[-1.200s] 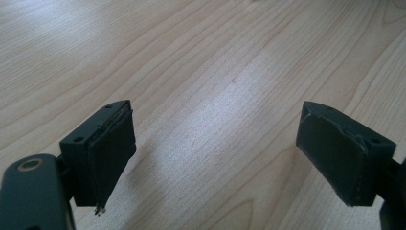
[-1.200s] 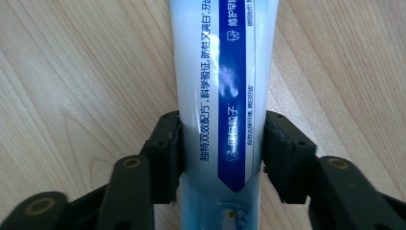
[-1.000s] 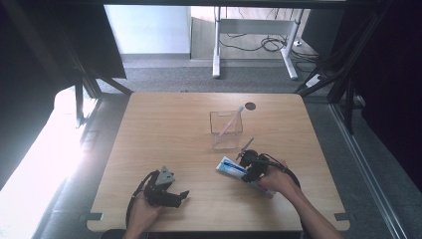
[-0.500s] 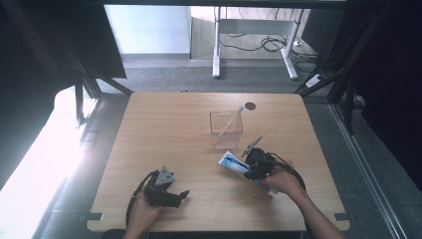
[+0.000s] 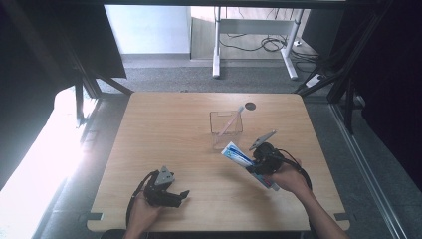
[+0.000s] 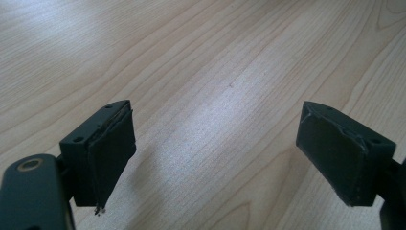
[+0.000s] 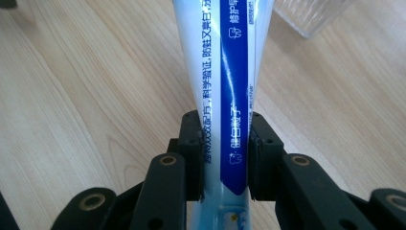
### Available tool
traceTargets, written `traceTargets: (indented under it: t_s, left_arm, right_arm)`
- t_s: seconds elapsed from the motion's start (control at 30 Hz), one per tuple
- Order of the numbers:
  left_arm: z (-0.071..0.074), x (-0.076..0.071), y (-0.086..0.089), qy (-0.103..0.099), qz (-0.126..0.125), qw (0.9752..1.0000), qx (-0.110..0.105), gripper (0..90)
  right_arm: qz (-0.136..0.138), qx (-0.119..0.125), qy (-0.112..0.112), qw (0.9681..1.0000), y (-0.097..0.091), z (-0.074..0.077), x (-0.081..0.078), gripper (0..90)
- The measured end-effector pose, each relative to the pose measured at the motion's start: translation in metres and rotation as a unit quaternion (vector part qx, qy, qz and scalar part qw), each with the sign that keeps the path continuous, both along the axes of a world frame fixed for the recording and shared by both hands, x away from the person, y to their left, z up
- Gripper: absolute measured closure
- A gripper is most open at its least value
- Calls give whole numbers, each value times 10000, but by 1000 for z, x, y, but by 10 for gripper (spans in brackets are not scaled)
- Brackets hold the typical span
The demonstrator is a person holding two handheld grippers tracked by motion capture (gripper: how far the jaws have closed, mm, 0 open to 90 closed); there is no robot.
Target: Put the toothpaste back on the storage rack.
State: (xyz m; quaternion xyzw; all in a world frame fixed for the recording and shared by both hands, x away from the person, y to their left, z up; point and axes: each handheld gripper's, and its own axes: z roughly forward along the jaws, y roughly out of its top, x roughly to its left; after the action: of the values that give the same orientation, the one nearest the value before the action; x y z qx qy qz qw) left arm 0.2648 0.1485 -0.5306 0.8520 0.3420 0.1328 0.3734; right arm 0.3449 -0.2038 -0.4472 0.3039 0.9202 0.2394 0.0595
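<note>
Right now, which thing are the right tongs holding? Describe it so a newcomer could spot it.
Start at the wooden table, then its clear container holding a thin stick. Just nearer, the right tongs clamp a toothpaste tube: flat, white, blue-striped, unlike the see-through container.

Table (image 5: 164, 129) mostly bare wood: whole left half and far edge open, easy passage. Obstacles sit right of centre: clear container (image 5: 226, 125) with a stick (image 5: 232, 119) leaning out its top toward the far right, and just beside its near side the toothpaste tube (image 5: 239, 157) clamped in the right gripper (image 5: 259, 162). Left gripper (image 5: 174, 196) near front edge, jaws spread wide over bare wood. Dark hole (image 5: 250, 106) behind the container.
</note>
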Motion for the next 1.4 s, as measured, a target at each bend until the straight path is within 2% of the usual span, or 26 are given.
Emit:
traceTargets:
  t_s: [0.3, 0.67, 0.97, 1.4]
  left_arm:
    - [0, 0, 0, -17, -7, 10000, 0, 136]
    - [0, 0, 1, -27, -4, 10000, -21, 136]
    - [1, 0, 1, -31, 2, 10000, -32, 135]
    - [1, 0, 1, -17, 0, 10000, -50, 136]
  right_arm:
    - [-107, 317, -205, 9992, -2, 16, 1, 723]
    - [-292, 690, -426, 9963, -5, 33, 8, 723]
    - [-388, 832, -611, 9939, 0, 44, 16, 723]
    - [-553, 1027, -731, 9905, 8, 48, 35, 723]
